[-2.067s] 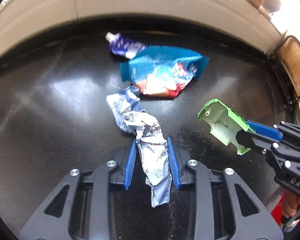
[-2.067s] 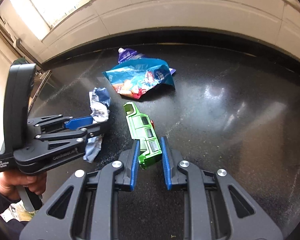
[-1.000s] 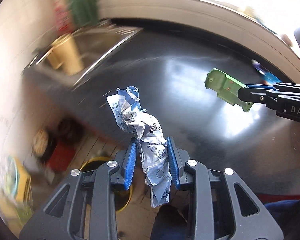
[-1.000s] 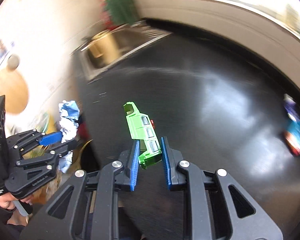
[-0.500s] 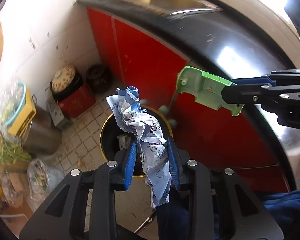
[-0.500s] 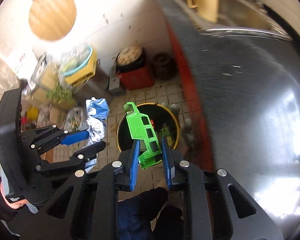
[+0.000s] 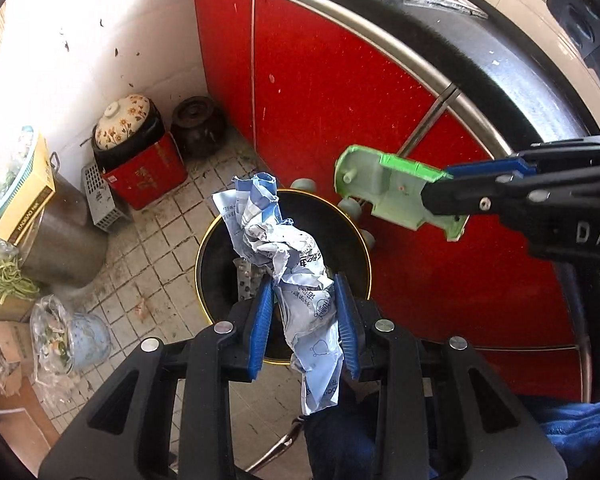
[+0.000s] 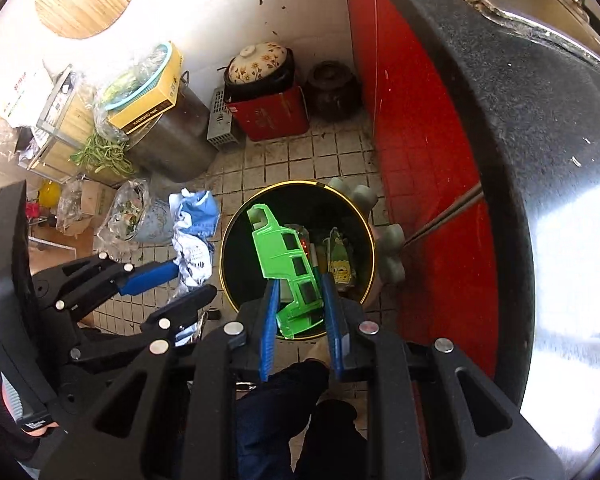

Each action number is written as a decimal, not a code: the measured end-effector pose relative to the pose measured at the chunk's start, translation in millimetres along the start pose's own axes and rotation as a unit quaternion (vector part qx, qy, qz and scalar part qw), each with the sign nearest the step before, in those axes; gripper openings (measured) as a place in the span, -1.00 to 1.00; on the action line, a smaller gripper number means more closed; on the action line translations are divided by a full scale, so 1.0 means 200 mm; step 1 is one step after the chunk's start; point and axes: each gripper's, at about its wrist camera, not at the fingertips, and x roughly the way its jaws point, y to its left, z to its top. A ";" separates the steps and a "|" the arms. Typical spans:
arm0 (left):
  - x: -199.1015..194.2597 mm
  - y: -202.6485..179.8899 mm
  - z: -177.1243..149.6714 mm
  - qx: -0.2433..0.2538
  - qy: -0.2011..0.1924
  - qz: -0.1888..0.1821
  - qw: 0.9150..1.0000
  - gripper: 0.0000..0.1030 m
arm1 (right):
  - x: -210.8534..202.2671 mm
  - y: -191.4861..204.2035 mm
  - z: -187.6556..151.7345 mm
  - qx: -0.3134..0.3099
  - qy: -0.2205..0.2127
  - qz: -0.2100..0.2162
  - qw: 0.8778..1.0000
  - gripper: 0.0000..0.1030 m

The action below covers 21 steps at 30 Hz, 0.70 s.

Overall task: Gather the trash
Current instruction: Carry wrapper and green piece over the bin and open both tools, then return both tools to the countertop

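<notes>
My left gripper (image 7: 303,292) is shut on a crumpled blue-and-white wrapper (image 7: 288,264) and holds it above a round black bin with a gold rim (image 7: 216,240) on the tiled floor. My right gripper (image 8: 300,292) is shut on a green plastic toy car shell (image 8: 288,264), held over the same bin (image 8: 364,220). The bin holds some trash, including a yellow packet (image 8: 340,256). The shell also shows in the left wrist view (image 7: 396,196), and the wrapper in the right wrist view (image 8: 194,236).
Red cabinet fronts (image 7: 340,92) under a black counter (image 8: 520,160) stand right of the bin. A flowered pot on a red box (image 7: 140,160), a dark jar (image 7: 198,124), a metal pot (image 8: 172,140) and bags of scraps (image 7: 60,332) crowd the floor to the left.
Both grippers have swung from the counter down over the floor bin, each still holding its item. In the last half second they came closer above the bin's opening.
</notes>
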 end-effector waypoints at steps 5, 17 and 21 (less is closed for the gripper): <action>0.03 0.02 0.01 -0.006 0.004 -0.011 1.000 -0.41 | 0.01 -0.01 0.03 0.006 0.001 -0.003 1.000 -0.57; 0.08 0.07 0.03 -0.005 0.004 -0.007 1.000 0.42 | -0.01 -0.03 0.03 0.010 -0.002 -0.003 1.000 -0.06; 0.03 0.04 0.02 -0.003 0.000 -0.007 1.000 0.48 | -0.10 -0.04 0.00 0.015 -0.016 -0.001 1.000 0.02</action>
